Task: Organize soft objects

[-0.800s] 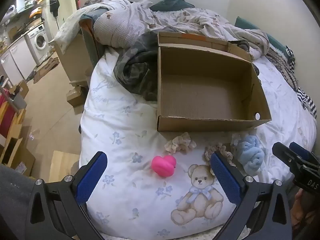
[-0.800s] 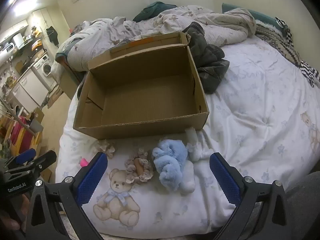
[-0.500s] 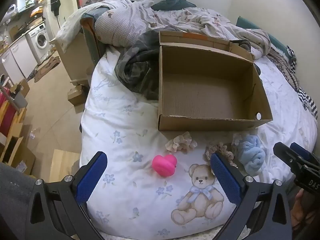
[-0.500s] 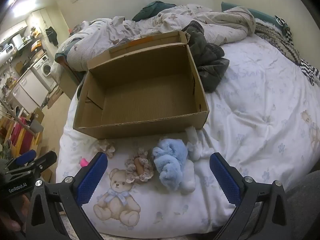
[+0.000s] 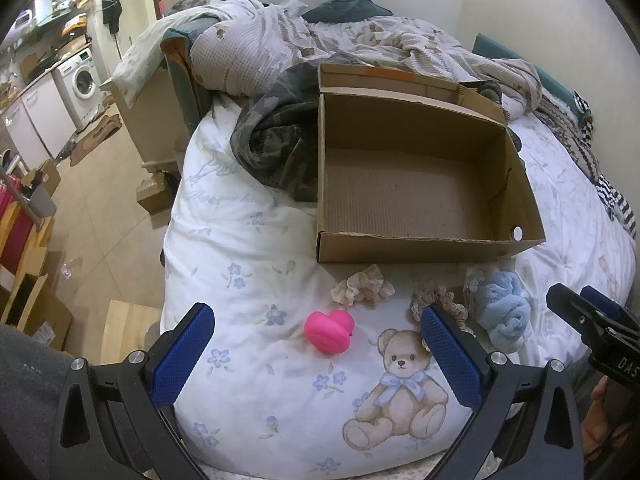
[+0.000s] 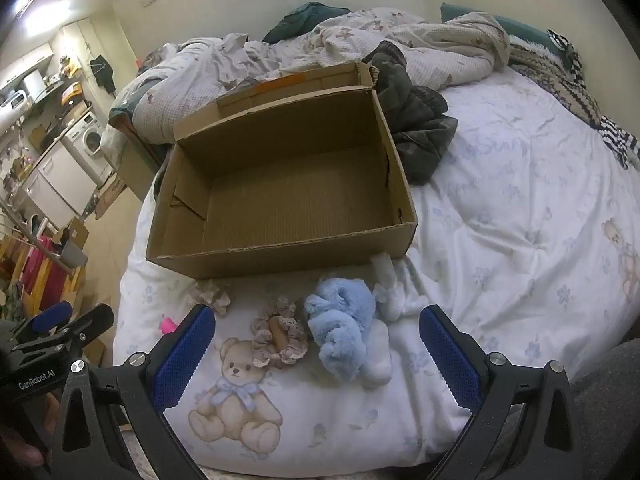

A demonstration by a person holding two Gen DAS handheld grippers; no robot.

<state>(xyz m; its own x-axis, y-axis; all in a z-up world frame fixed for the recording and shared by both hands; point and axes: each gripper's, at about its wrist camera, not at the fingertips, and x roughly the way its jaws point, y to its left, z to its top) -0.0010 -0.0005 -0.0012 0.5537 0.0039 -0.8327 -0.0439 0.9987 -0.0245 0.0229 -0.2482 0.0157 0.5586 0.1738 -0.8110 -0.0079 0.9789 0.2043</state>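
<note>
An empty open cardboard box sits on the bed. In front of it lie a pink heart-shaped soft toy, a beige scrunchie, a lace scrunchie, a fluffy blue cloth and a white soft piece. My left gripper is open and empty, just in front of the pink toy. My right gripper is open and empty, in front of the blue cloth.
A dark crumpled garment lies beside the box. A rumpled blanket and pillows fill the far bed. The bed's left edge drops to the floor, with boxes and a washing machine beyond.
Both views have shifted very slightly; the objects on the bed have not moved and both grippers stay open.
</note>
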